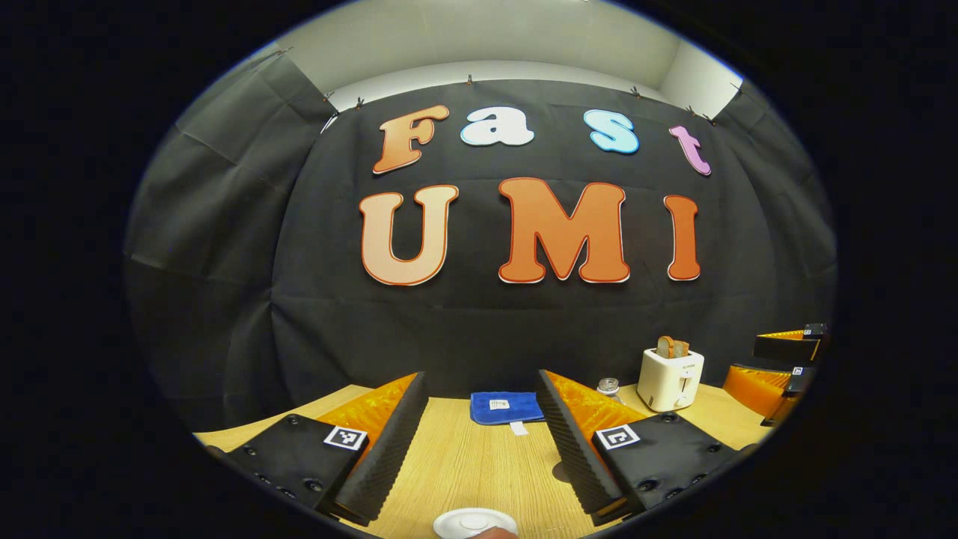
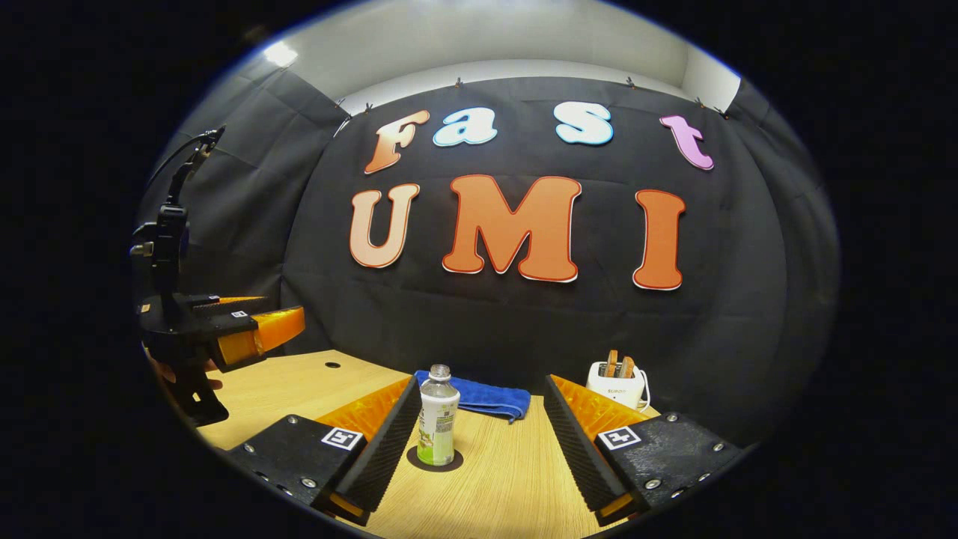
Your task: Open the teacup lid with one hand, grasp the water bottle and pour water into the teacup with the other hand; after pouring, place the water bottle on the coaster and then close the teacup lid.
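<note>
I see the wooden table running out to the booth's black wall. In the left gripper view, my left gripper hangs over it with its fingers spread wide and nothing between them; the white teacup lid sits below the gap at the very bottom edge, and I cannot tell whether anything touches it. Farther off on the right, my other gripper's fingers show at the edge.

In the right gripper view, my right gripper is likewise wide open and holds nothing. The water bottle stands upright on the dark round coaster, between the fingers but clear of both, nearer the left one.

Behind it, a folded blue cloth lies flat near the wall, and a white toaster with bread slices in its slots stands to the right. In the left gripper view I also catch a small clear cap-like thing by the toaster, too small to make out.
</note>
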`<act>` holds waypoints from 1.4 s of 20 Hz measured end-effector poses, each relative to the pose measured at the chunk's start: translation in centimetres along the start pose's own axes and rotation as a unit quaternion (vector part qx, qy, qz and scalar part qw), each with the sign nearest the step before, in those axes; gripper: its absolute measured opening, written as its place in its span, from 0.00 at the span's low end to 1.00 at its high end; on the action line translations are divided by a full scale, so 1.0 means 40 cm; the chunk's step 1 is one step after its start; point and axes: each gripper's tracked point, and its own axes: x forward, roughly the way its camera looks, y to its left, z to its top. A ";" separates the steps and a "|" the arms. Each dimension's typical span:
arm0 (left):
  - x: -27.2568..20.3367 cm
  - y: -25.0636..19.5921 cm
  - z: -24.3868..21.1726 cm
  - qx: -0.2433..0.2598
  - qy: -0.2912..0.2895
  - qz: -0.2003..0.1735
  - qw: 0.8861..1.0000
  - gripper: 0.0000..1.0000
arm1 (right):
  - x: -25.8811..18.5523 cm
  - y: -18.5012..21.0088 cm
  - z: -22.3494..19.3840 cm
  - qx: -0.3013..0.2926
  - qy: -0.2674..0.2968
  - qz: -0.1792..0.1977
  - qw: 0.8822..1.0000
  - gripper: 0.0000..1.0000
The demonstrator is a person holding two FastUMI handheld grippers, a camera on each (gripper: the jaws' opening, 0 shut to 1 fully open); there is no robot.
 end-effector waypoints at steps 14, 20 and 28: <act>-0.002 0.021 -0.018 0.004 0.006 0.007 1.000 0.95 | 0.022 -0.020 -0.019 0.013 0.011 -0.014 1.000 0.98; -0.003 0.031 -0.018 0.008 0.003 0.011 1.000 0.94 | 0.023 -0.011 -0.004 0.017 0.002 -0.010 1.000 0.98; -0.004 0.063 -0.016 0.015 0.001 0.030 0.999 0.94 | 0.033 -0.019 0.008 0.021 -0.003 -0.021 1.000 0.98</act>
